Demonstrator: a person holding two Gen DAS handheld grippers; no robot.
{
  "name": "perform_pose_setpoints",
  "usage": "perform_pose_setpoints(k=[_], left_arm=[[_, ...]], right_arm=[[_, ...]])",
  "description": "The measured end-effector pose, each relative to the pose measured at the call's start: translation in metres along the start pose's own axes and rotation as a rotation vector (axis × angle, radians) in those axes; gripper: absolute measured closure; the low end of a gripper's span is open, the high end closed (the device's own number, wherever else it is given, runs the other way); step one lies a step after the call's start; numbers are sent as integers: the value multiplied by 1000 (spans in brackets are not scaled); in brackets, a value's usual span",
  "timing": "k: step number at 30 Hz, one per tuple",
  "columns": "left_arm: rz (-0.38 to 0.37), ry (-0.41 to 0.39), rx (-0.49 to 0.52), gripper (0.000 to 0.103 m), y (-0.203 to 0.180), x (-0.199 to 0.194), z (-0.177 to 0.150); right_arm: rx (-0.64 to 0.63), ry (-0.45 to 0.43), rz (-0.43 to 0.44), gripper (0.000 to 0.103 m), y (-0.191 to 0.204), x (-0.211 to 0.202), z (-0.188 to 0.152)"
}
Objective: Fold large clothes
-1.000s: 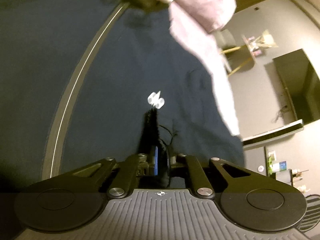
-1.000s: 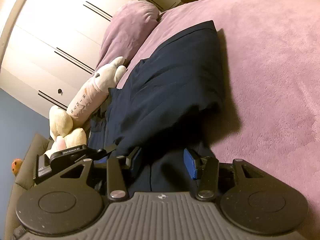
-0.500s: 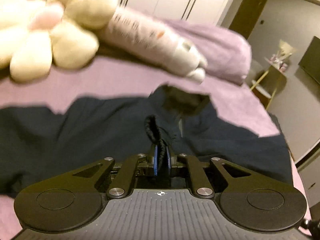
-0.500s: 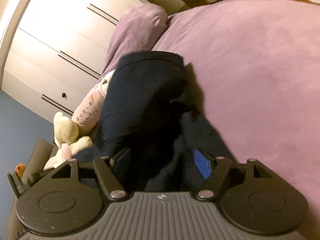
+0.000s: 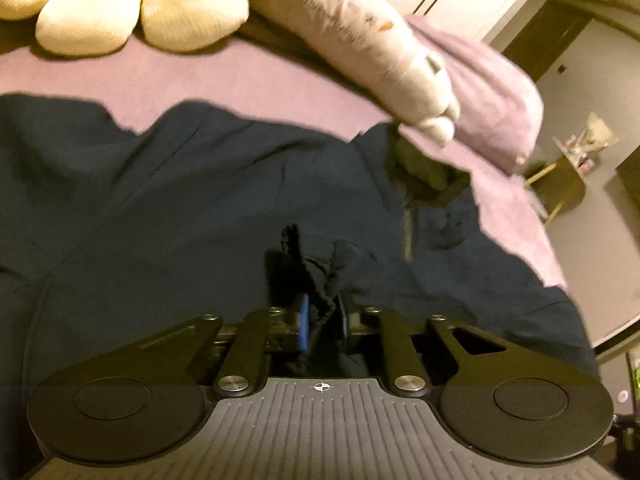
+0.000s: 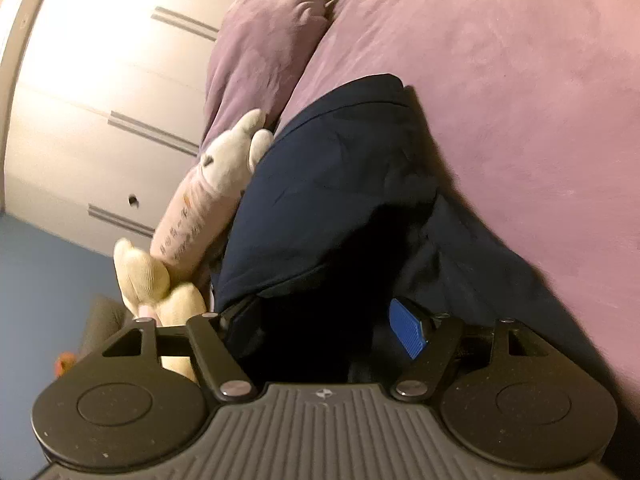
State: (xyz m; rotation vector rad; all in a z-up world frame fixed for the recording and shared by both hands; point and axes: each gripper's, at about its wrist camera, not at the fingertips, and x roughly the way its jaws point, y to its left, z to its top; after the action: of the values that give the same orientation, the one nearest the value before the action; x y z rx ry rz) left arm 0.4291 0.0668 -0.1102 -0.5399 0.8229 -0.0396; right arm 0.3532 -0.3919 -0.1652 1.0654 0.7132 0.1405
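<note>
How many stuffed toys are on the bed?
2: a cream plush at the headboard end, and a long pale-pink one beside it, its end touching the navy garment. Others may be hidden.

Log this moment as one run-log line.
step: folding | jacket: spread on bed | left tool: shut on jacket fold, just easing open | right tool: open over jacket

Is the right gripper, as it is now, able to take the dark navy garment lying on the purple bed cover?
Probably yes. The right gripper stands open right over the dark navy garment, with dark cloth between its blue pads; nothing blocks it. The pale long plush toy lies to the side.
</note>
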Motion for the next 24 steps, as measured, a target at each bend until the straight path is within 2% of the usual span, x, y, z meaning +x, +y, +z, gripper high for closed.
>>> perform_pose_setpoints(k=[1, 2, 4, 6, 8, 10, 12, 14, 15, 16, 20, 21, 24], left_arm=[[16, -28, 21, 88, -5, -4, 3], [35, -62, 57, 88, -11, -7, 5], [75, -136, 130, 88, -24, -14, 9], [78, -155, 152, 88, -31, -14, 11], [73, -140, 176, 88, -37, -6, 7], [105, -113, 219, 88, -42, 6, -2], [153, -95, 250, 87, -42, 15, -11], [158, -98, 270, 86, -38, 14, -12], [163, -98, 267, 86, -36, 12, -10], [174, -108, 265, 86, -34, 9, -7], [191, -142, 265, 86, -34, 1, -1], [197, -138, 260, 86, -34, 2, -1], [213, -151, 286, 85, -38, -2, -4]], right_arm=[[2, -5, 6, 52, 1, 5, 3], [-9, -4, 0, 75, 5, 11, 5], [-74, -30, -60, 92, 16, 16, 12], [-177, -112, -134, 95, 27, 9, 19], [-259, -184, -212, 96, 31, 1, 21], [-314, -189, -272, 96, 27, 3, 21], [-385, -146, -346, 96, 21, 10, 16], [-407, -90, -346, 96, 19, 6, 15], [-406, -98, -343, 96, 21, -2, 16], [-413, -115, -329, 91, 26, -13, 16], [-505, -301, -319, 76, 54, -45, 12], [-540, -308, -321, 76, 63, -39, 11], [-667, -221, -349, 79, 85, 7, 3]])
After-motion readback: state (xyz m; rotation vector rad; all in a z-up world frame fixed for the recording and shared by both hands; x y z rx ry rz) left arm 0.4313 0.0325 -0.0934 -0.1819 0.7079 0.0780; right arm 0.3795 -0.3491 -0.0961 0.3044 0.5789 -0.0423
